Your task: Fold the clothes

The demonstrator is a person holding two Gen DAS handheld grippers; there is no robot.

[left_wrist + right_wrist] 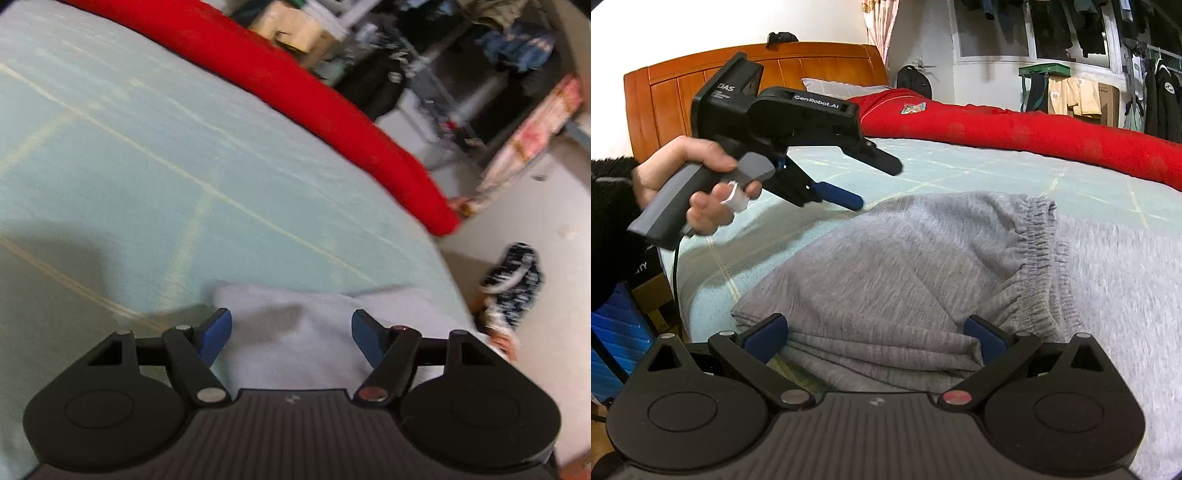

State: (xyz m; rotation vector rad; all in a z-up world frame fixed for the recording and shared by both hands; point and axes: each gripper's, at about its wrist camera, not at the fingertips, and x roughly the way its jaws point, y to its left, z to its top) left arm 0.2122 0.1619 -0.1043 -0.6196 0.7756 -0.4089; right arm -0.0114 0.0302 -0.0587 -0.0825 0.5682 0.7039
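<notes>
Pale green bedding [960, 166] spans the frame's middle, with a red quilt [1034, 133] along its far side. Grey sweatpants [905, 258] lie bunched at lower centre, waistband doubled over. The right gripper [875, 332] has its fingers wide apart, straddling a fold edge and holding nothing. At upper left, the left gripper [846, 197] hovers above the cloth, spread open and empty in its own view [291, 332], likely to leave the fabric free.
</notes>
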